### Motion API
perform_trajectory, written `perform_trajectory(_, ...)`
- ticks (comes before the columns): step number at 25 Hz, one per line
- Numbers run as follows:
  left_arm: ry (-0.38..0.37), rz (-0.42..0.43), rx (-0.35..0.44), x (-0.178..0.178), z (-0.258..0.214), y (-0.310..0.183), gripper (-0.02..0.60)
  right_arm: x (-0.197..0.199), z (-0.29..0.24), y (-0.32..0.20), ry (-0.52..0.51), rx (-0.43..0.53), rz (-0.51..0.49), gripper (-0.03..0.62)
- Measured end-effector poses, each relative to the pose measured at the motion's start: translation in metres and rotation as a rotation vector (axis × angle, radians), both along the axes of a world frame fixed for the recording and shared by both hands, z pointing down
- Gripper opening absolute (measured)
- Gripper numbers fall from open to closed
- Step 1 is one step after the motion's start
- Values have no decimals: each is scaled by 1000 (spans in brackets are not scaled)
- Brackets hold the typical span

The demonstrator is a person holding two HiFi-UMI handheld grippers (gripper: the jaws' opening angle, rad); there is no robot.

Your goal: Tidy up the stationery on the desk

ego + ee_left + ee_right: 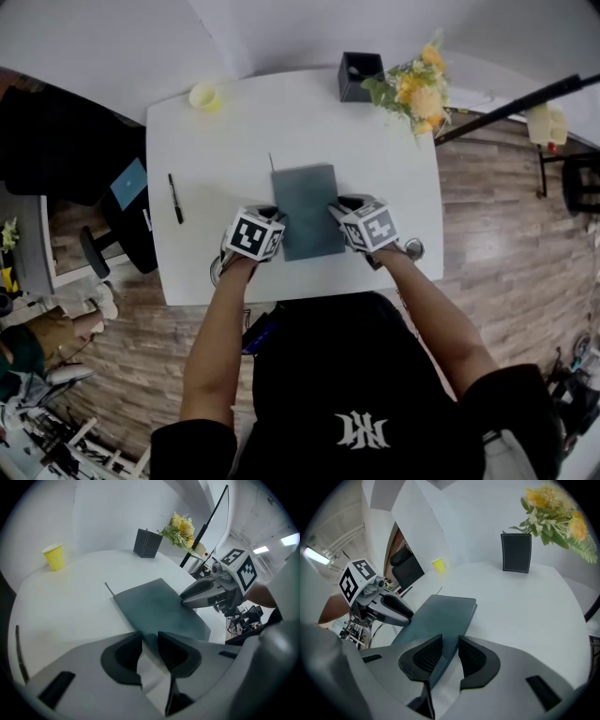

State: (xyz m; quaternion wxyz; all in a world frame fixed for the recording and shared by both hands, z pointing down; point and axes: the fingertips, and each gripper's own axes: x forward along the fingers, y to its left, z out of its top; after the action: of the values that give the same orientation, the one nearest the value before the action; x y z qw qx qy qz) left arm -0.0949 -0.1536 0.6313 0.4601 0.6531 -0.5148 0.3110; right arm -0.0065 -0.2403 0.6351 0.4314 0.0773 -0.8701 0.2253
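Note:
A dark teal notebook [309, 208] lies flat in the middle of the white desk [216, 150]. My left gripper [278, 223] is shut on its left edge, and my right gripper [338, 212] is shut on its right edge. In the left gripper view the notebook [154, 606] runs in between the left gripper's [150, 637] pads, with the right gripper [187, 597] clamped on the far edge. The right gripper view shows the notebook's [440, 616] edge between the right gripper's [450, 641] pads and the left gripper [405, 613] opposite. A black pen [175, 198] lies at the desk's left.
A black pen holder [359, 75] stands at the back beside yellow flowers [417, 89]. A yellow cup [205, 96] sits at the back left corner. A thin dark stick [273, 162] pokes out behind the notebook. A small round object [413, 248] lies at the front right edge.

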Motion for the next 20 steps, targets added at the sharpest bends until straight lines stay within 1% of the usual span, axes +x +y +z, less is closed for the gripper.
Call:
perform_trajectory(6,-7,-29,7,18,0,13,103,16,1,15,-14,3,-23,129)
perform_trajectory(13,-6,-49,14,34,2,29,101,35,3,29,-10,3,-20,129)
perform_trajectory(20,-6,-40,6,45,3,39,101,46,2,39,-11,3,-11,129)
